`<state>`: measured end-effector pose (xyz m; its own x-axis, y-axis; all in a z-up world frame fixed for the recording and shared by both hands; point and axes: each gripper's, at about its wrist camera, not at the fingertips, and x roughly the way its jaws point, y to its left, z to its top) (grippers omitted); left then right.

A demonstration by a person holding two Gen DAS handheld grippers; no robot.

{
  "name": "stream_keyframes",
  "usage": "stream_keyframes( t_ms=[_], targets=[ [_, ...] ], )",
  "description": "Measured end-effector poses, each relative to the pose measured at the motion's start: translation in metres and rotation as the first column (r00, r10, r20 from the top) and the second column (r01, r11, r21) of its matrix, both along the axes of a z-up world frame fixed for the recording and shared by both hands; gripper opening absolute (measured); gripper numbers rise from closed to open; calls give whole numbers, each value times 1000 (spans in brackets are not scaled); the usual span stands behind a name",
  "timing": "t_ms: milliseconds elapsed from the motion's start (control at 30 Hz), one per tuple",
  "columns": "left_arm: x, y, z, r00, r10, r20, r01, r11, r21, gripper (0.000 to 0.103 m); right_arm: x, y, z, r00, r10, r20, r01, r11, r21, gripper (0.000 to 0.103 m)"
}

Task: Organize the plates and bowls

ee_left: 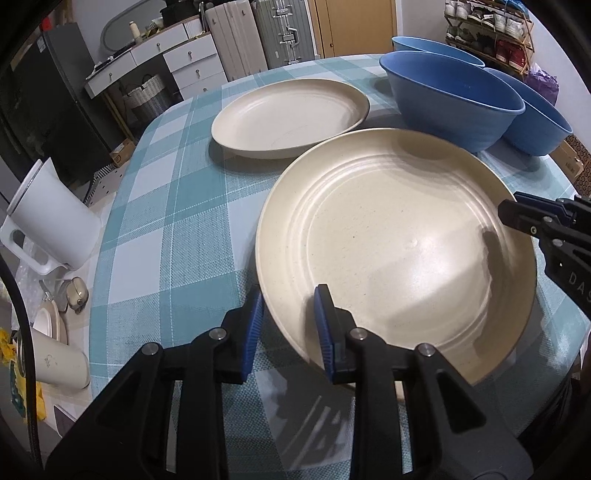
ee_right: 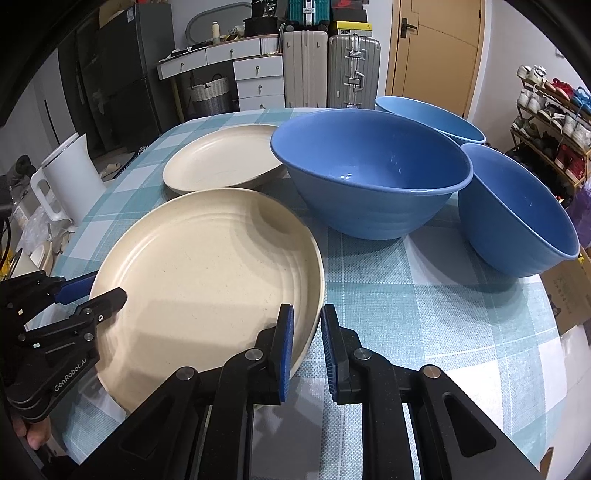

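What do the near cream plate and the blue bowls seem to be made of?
Near cream plate: probably wheat-straw plastic or melamine, possibly glazed stoneware; matte-satin sheen, fine dark specks, moulded concentric rings.
Blue bowls: likely the same sort of plastic; even colour, thin rim, soft highlights, faint ridges outside.

White drawers (ee_right: 255,79), two suitcases (ee_right: 352,70), wooden door (ee_right: 436,51), shoe rack (ee_right: 550,122).

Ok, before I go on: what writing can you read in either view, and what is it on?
"GenRobot.AI": on the left gripper, seen from the right wrist.
"DAS": cut-off letters on the right gripper, seen from the left wrist.
"38": on a dark box atop the drawers.
Print on the cardboard box: too blurred.
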<state>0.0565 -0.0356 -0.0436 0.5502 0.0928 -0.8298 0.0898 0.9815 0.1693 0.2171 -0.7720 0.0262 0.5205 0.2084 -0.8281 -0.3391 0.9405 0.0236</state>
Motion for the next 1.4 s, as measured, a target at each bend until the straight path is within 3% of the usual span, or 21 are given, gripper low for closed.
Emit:
stream_keyframes(
  t_ms=[167, 300, 367, 433, 533, 600, 667, 767, 833, 1000, 1400],
  targets=[
    [1, 3, 1, 1000, 6, -9, -6, 999, -38, 24, 0, -3, 2, 1000, 3, -3, -3, 1000, 13, 18],
    [1, 12, 7, 1000, 14, -8, -15, 994, -109, 30, -2, -4, 5, 1000, 10, 0, -10, 1000, 22, 32],
    [-1, 15, 11, 1000, 17, 3, -16, 991, -131, 37, -4, -5, 9, 1000, 16, 5, -16, 999, 33, 43],
    [-5, 21, 17, 999, 27, 22, -22, 985, -172, 55, -5, -7, 14, 1000, 24, 12, -24, 998, 51, 51],
    [-10, 30, 28, 999, 33, 42, -23, 971, -237, 70, -8, -7, 26, 999, 34, 37, -36, 997, 63, 68],
    [-13, 35, 37, 996, 54, 66, -36, 968, -248, 78, -10, -7, 34, 998, 40, 54, -45, 996, 80, 84],
    [-17, 38, 45, 994, 65, 85, -41, 966, -256, 80, -12, -7, 44, 996, 49, 74, -57, 993, 103, 87],
    [-21, 43, 58, 989, 88, 116, -56, 965, -255, 89, -13, -5, 60, 993, 54, 109, -66, 992, 107, 98],
    [-24, 44, 64, 985, 105, 138, -68, 965, -254, 102, -15, -5, 70, 989, 62, 134, -78, 990, 115, 99],
    [-30, 46, 82, 979, 116, 170, -62, 954, -292, 102, -14, -5, 96, 979, 93, 183, -116, 985, 124, 102],
    [-13, 74, 129, 948, 229, 221, -155, 939, -307, 102, 4, -8, 162, 953, 150, 263, -203, 961, 188, 102]
  ],
)
